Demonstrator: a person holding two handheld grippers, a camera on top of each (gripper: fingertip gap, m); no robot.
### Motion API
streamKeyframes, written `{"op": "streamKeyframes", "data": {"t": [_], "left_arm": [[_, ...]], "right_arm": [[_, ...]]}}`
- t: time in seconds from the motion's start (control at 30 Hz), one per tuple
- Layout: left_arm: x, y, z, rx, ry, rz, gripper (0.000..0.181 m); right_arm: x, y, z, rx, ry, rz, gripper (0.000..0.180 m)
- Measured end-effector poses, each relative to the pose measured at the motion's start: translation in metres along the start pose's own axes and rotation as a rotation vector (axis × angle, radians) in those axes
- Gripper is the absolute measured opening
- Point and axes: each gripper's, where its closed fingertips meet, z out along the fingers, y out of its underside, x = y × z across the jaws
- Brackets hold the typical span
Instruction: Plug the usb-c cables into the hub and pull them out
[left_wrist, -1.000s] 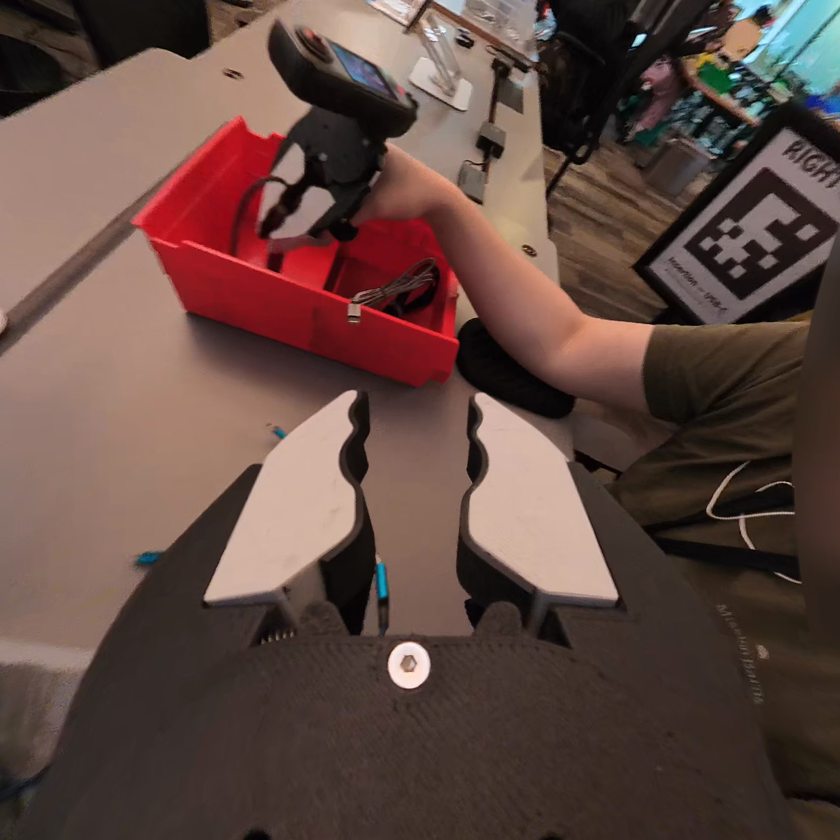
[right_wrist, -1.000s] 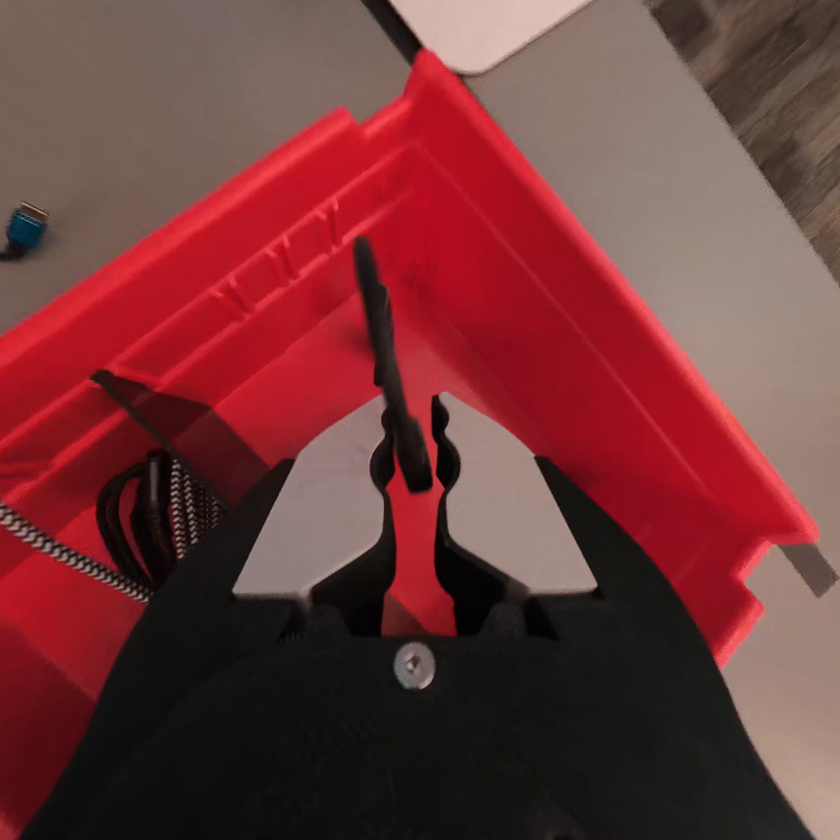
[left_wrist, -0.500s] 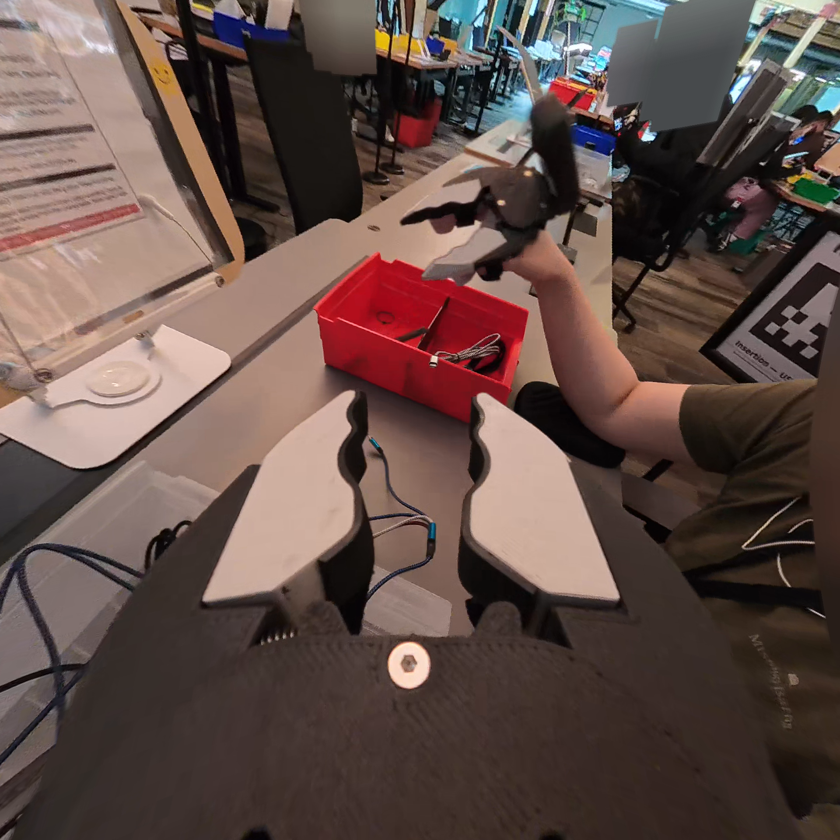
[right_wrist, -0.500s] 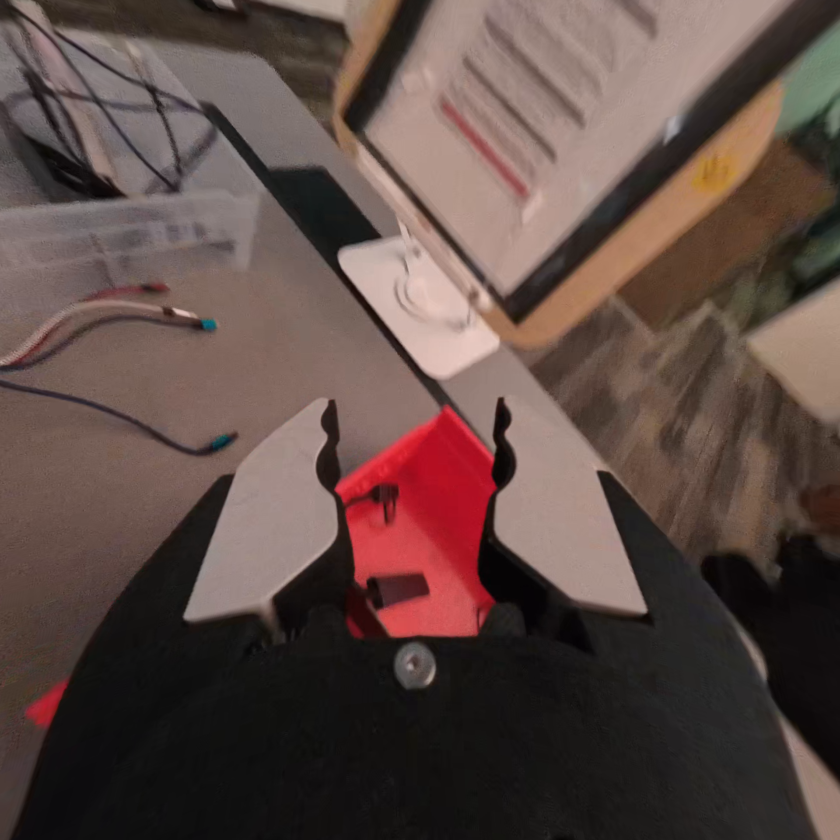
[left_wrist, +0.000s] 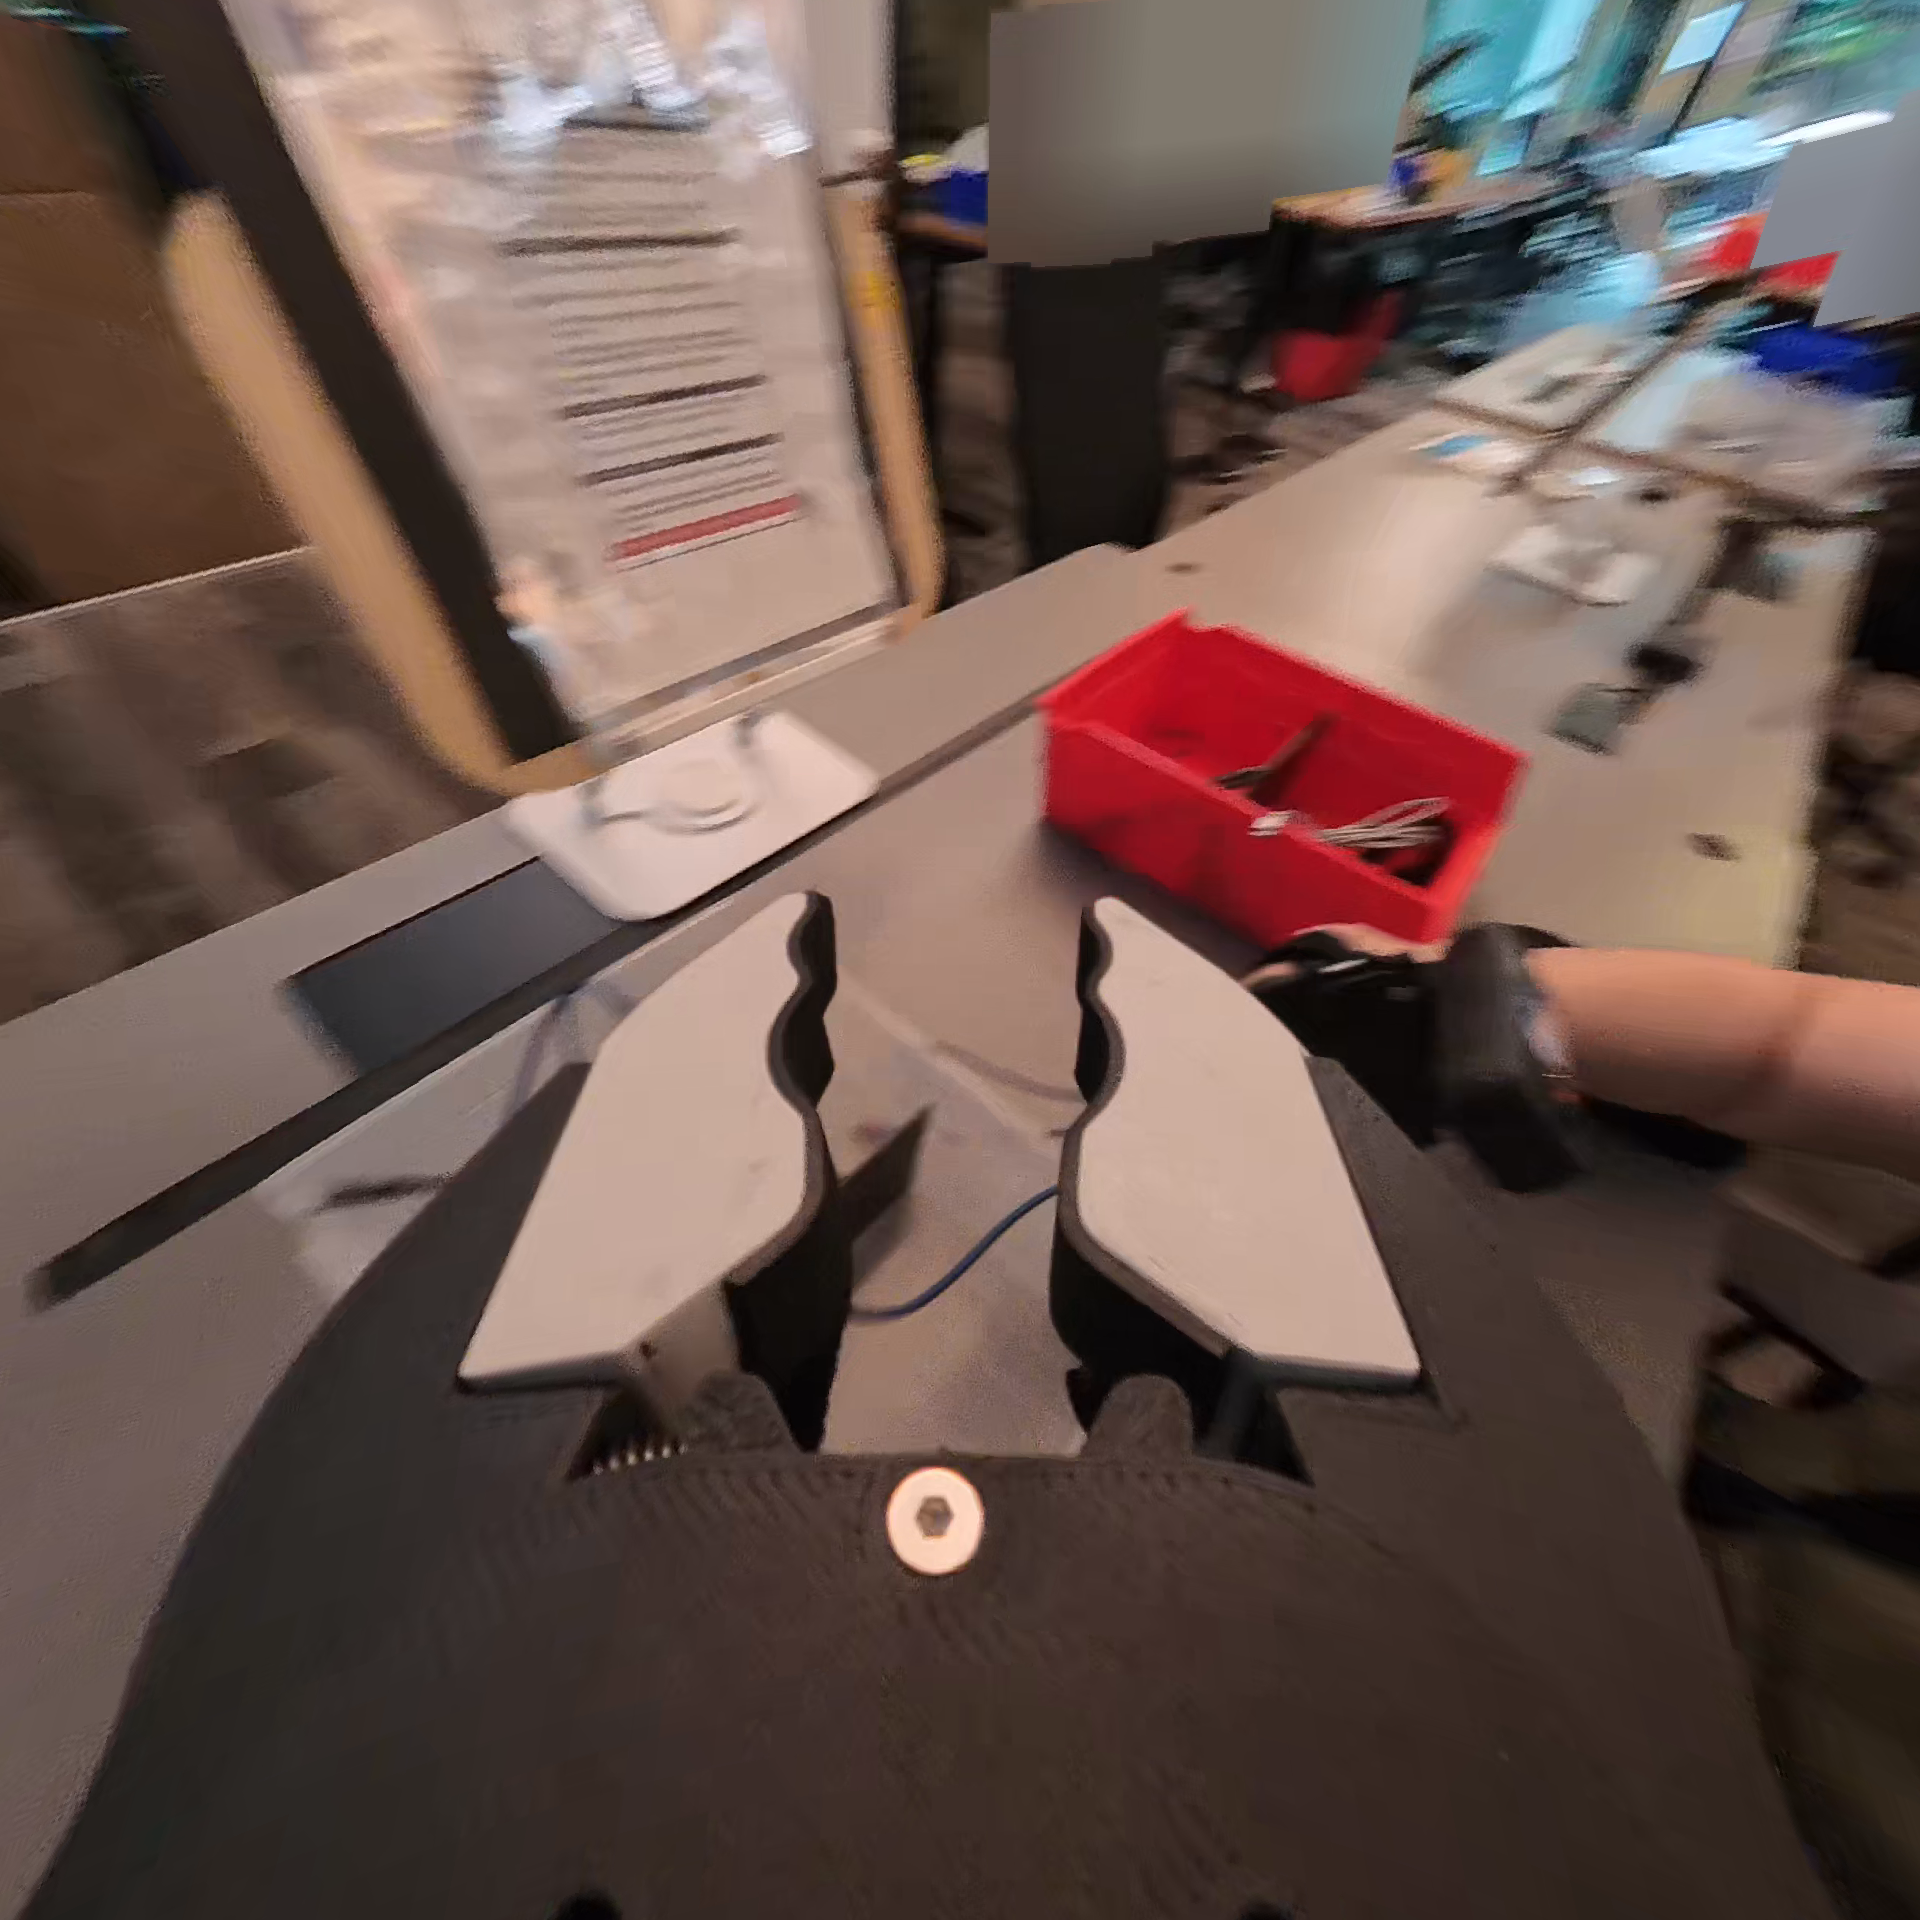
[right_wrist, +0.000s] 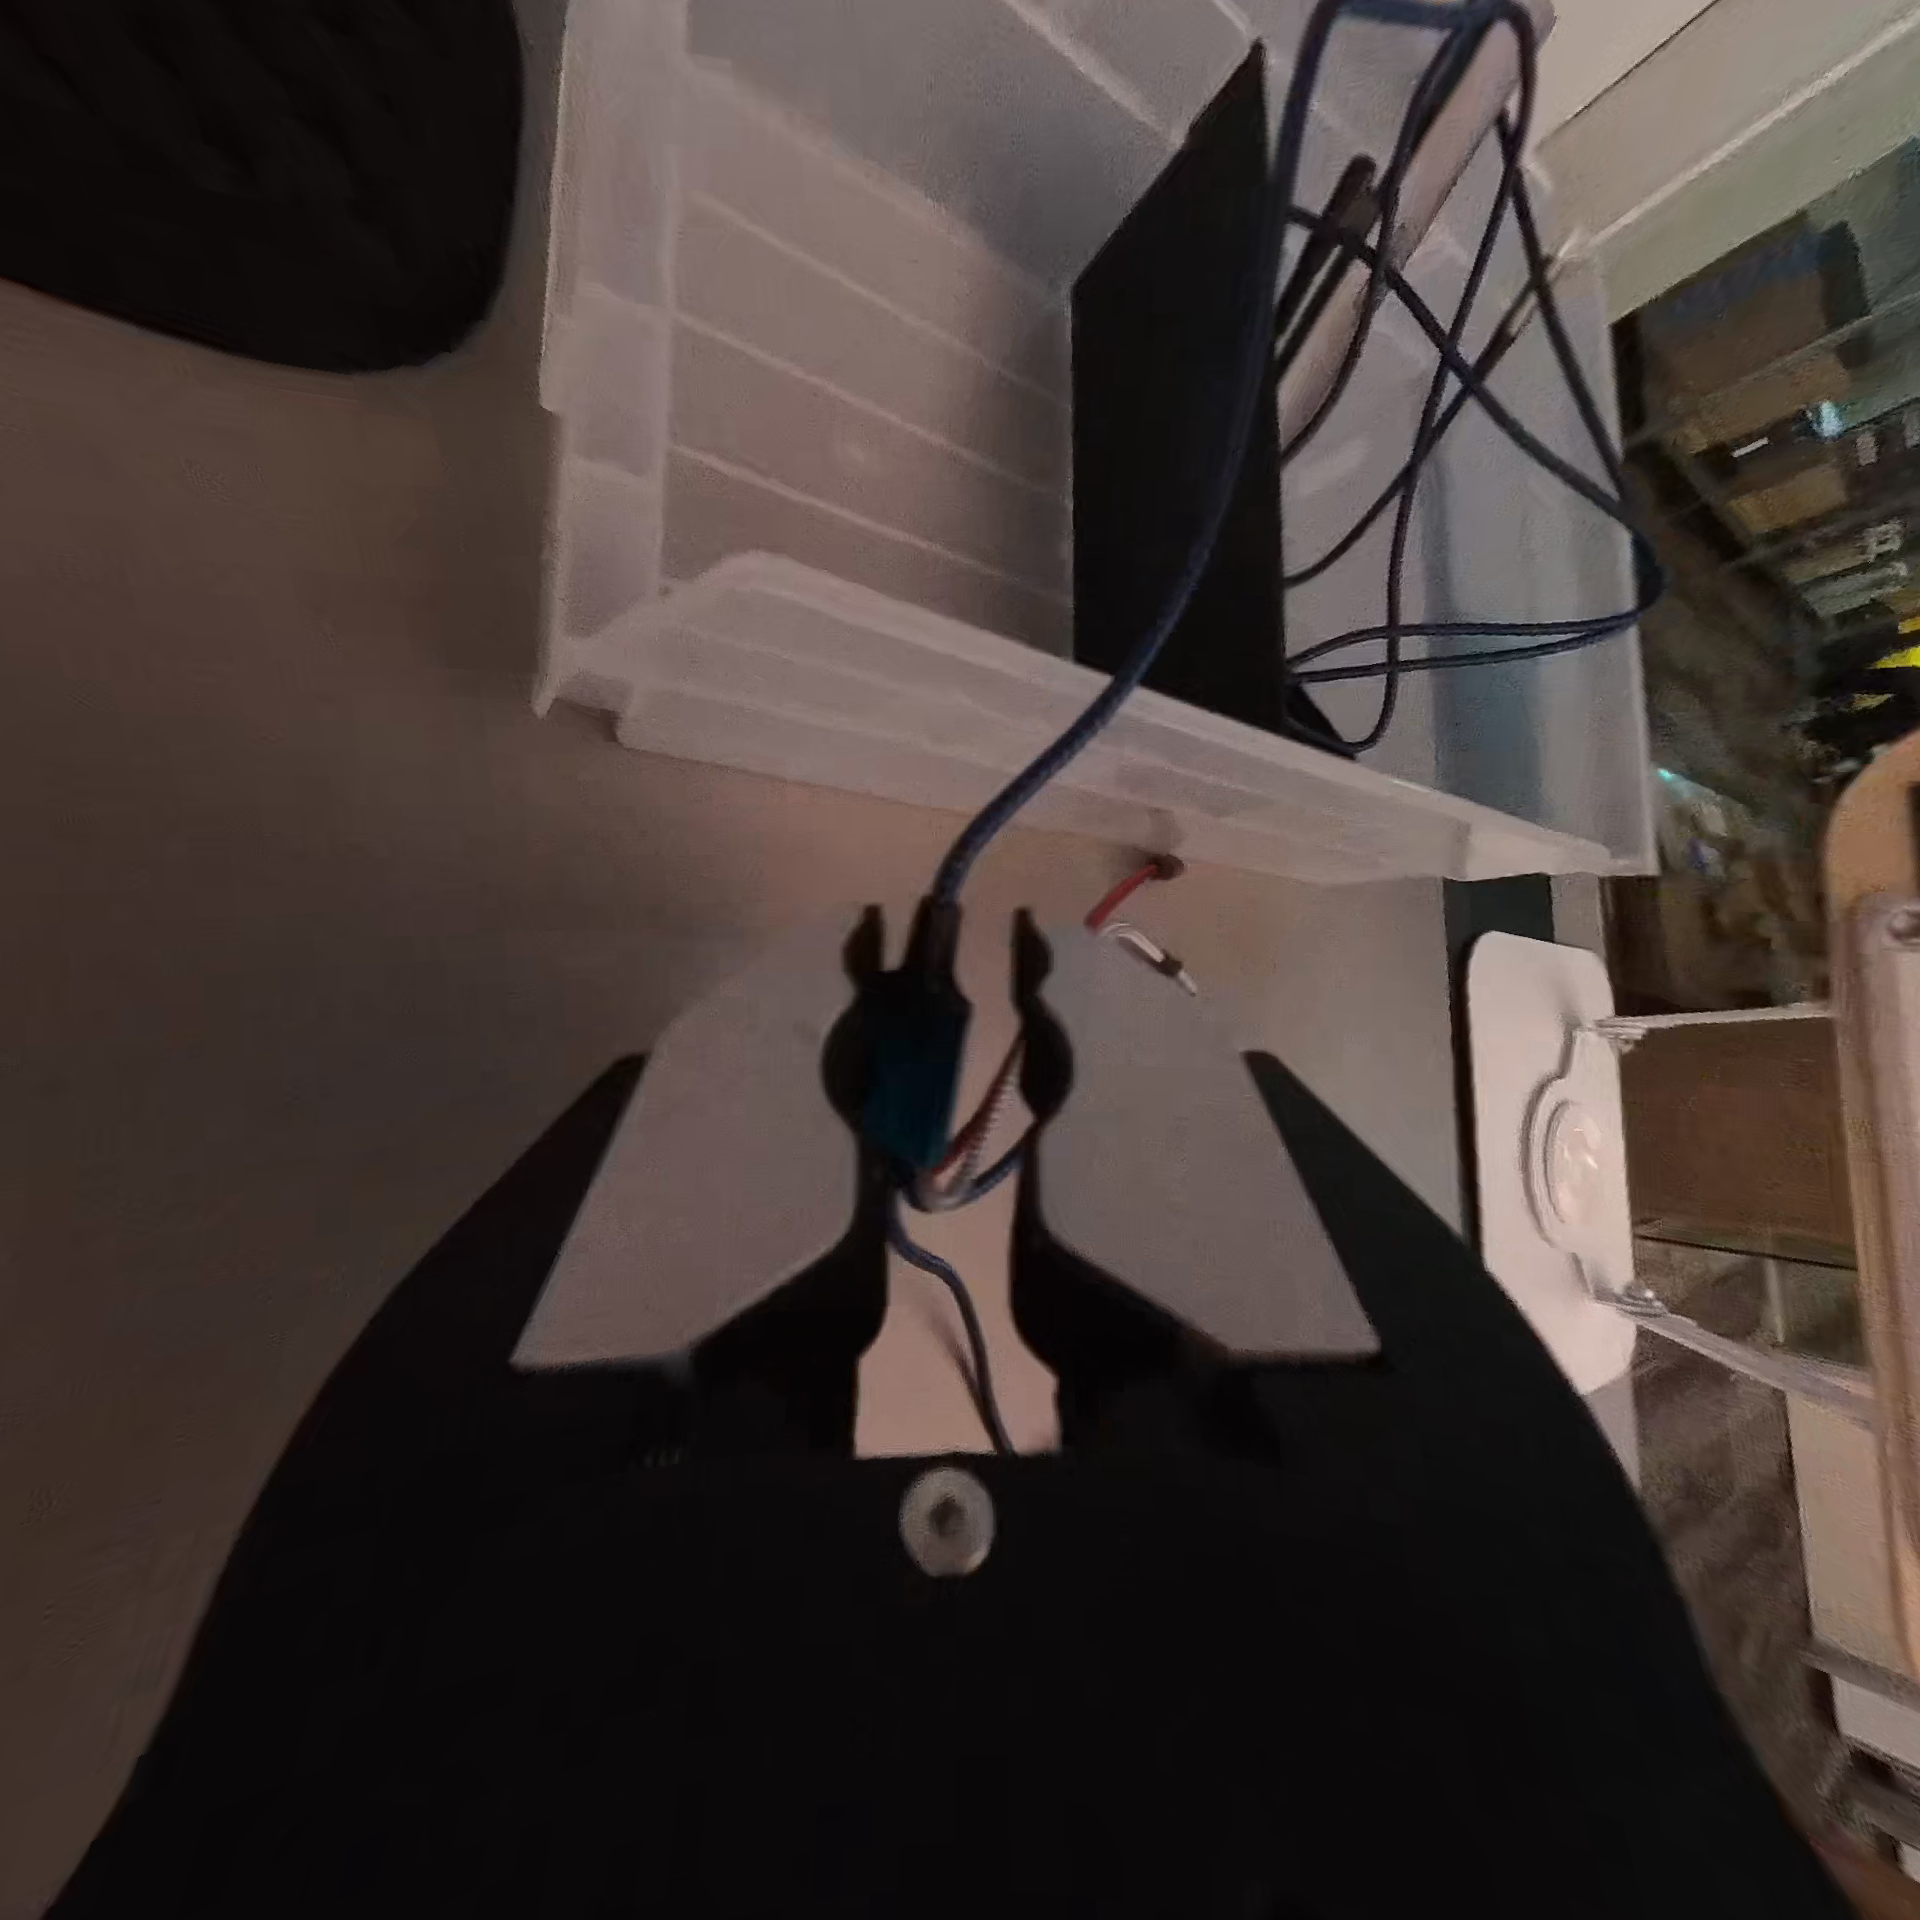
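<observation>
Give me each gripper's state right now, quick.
Left gripper: open, nothing between its fingers.
Right gripper: a blue braided cable's teal plug sits between its fingers; whether they actually clamp it cannot be told.

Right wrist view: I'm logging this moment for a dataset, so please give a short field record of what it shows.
right gripper: around the blue cable plug; grip not certain
blue cable: runs up from the plug into the clear plastic bin
other cable ends: lying loose on the grey table, right of the gripper
left gripper: open, holding nothing
red bin: farther along the table, cables inside
</observation>
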Motion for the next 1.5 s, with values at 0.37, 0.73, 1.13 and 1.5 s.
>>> {"op": "streamKeyframes", "data": {"t": [0.37, 0.73, 1.13, 1.5], "left_arm": [[-0.092, 0.056, -0.015, -0.123, -0.234, -0.049, 0.050], [-0.059, 0.076, 0.034, -0.246, -0.061, 0.200, 0.075], [-0.130, 0.141, 0.120, -0.601, -0.394, 0.290, 0.073], [-0.145, 0.209, 0.131, -0.980, -0.429, 0.410, 0.023]], "right_arm": [[0.088, -0.018, -0.083, 0.177, 0.277, 0.229, 0.011], [0.156, -0.005, -0.245, 0.379, 0.603, 0.380, 0.011], [0.157, 0.001, -0.306, 0.448, 0.685, 0.394, 0.010], [0.151, -0.003, -0.288, 0.400, 0.631, 0.354, 0.010]]}}
